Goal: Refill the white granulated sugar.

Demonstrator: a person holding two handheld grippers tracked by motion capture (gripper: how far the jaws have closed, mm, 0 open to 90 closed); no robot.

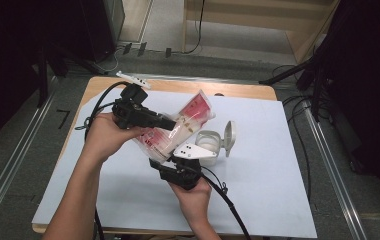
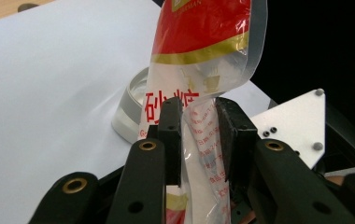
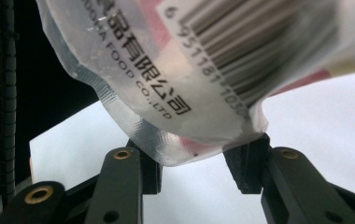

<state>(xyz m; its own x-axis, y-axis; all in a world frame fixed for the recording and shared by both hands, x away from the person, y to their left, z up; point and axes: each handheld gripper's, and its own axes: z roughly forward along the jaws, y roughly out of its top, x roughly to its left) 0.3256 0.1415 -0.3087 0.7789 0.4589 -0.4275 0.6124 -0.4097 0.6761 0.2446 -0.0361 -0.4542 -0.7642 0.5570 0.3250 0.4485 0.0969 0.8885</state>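
A clear and red sugar bag (image 1: 190,117) hangs tilted above the table, held between both grippers. My left gripper (image 1: 170,125) comes in from the left and is shut on the bag's middle. In the left gripper view its pads (image 2: 172,130) press the bag (image 2: 203,46) from both sides. My right gripper (image 1: 167,160) sits below, its jaws closed on the bag's lower end (image 3: 189,70), which is wedged between the pads (image 3: 245,163). A white round container (image 1: 208,145) with its flip lid (image 1: 230,134) open stands on the table just right of the bag.
A white sheet (image 1: 278,190) covers the wooden table (image 1: 238,90). A small white object (image 1: 133,79) lies at the far left edge. Cables trail from both grippers toward the near edge. Dark stands and floor rails flank the table.
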